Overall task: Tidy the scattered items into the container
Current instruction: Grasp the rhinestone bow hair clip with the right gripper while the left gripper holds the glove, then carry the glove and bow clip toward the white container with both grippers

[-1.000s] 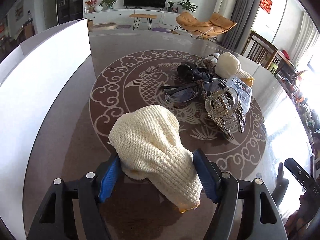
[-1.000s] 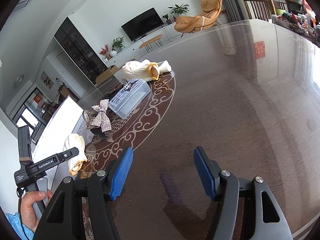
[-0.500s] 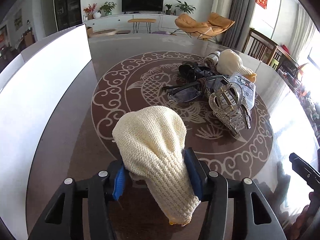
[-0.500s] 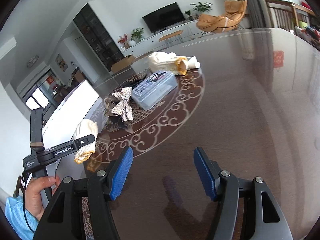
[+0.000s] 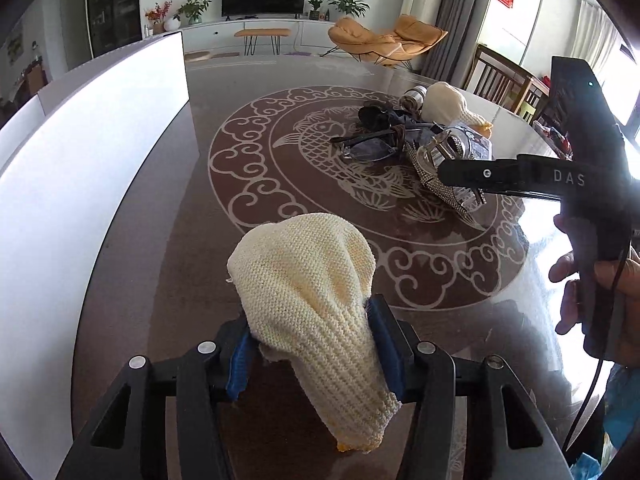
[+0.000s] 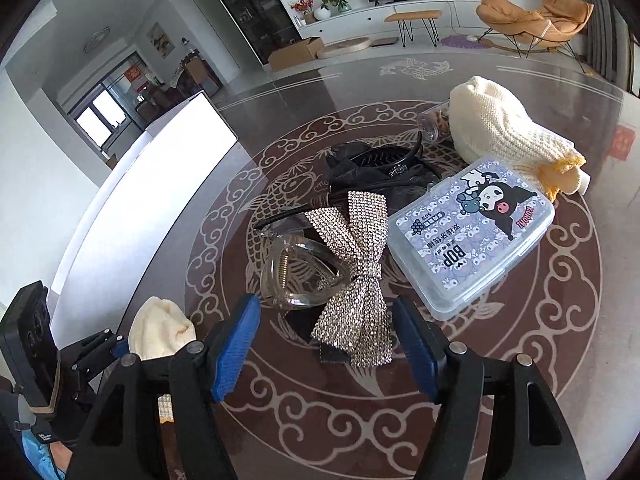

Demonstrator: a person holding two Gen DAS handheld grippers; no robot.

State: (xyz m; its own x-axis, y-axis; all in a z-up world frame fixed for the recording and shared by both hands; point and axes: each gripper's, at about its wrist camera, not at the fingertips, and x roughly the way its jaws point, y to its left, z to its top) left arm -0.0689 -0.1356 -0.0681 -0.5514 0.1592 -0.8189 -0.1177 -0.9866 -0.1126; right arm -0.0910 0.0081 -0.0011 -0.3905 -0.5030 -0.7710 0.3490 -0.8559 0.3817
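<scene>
In the left wrist view, the left gripper (image 5: 312, 354) sits at the bottom centre of the frame, its blue pads pinching a cream knitted glove (image 5: 308, 300) that bulges up between them, cuff hanging toward the lens. The white container (image 5: 88, 168) fills the left side of the frame, its wall running beside the dark patterned table (image 5: 192, 240). In the upper right lies the heap still to be cleared, with the right-hand tool reaching in from the right edge over it. In the right wrist view, the right gripper (image 6: 328, 346) is at bottom centre, its tongs spread wide and empty, hanging over the near end of a rhinestone bow (image 6: 354, 276) that lies against a clear hair claw (image 6: 296, 276). To the right of them is a cartoon-printed plastic box (image 6: 472, 236), a second knitted glove (image 6: 508, 136) sits in the upper right, and dark hair accessories (image 6: 372, 168) lie in the middle. The step in hand looks like carrying the held glove to the container; next the left hand would need to swing left over the wall and release, while the right lowers and closes on the bow.
</scene>
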